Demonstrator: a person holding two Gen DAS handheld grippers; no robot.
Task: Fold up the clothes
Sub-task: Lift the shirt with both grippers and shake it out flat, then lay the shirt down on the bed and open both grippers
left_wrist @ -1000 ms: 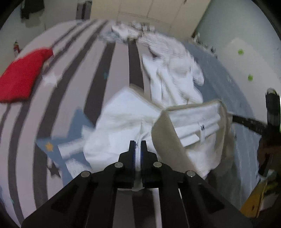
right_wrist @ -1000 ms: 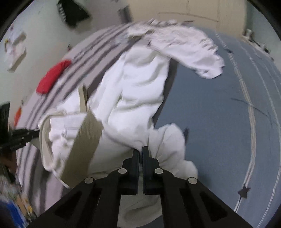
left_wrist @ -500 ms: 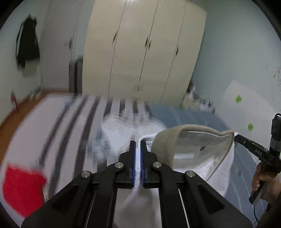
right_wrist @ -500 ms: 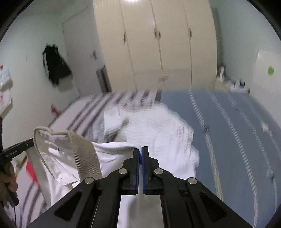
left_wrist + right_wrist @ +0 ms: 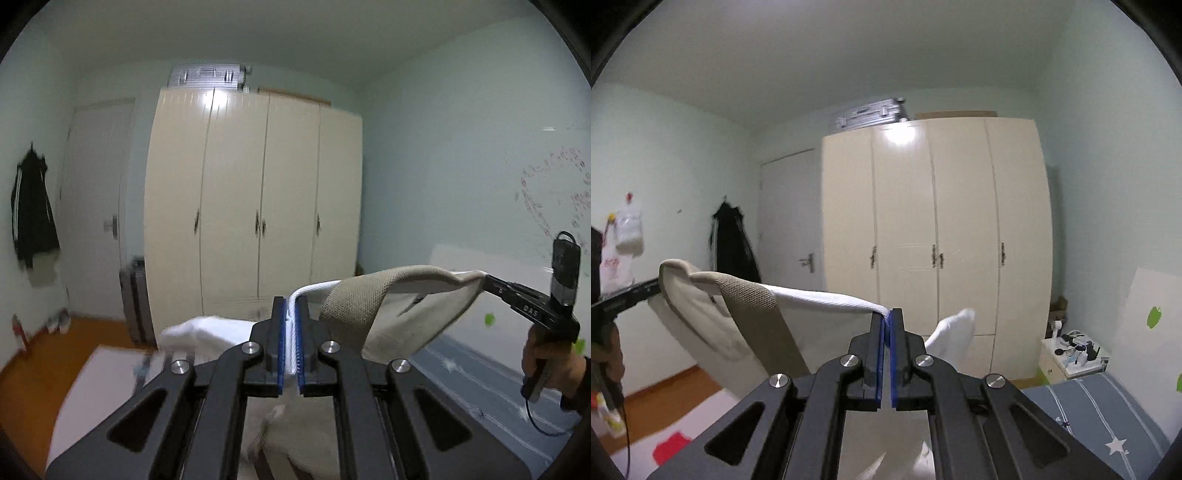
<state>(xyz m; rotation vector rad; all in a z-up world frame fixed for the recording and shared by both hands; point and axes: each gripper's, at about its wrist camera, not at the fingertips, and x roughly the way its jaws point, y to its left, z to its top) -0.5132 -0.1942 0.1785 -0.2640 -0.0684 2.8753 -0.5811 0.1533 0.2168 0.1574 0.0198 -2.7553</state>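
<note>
I've got the white garment (image 5: 402, 314) up in the air, stretched level between my two hands, its beige ribbed band (image 5: 753, 295) twisted over between them. My left gripper (image 5: 291, 332) is clenched on the white hem, the cloth running right from its jaws; my right gripper (image 5: 887, 339) is clamped on the other end, the cloth running left. The rest hangs below, above the bed (image 5: 1108, 410). This looks like the shake-out step before folding. Next I'd judge it needs lowering flat onto the bed, band untwisted, keeping both grips tight so neither corner slips.
</note>
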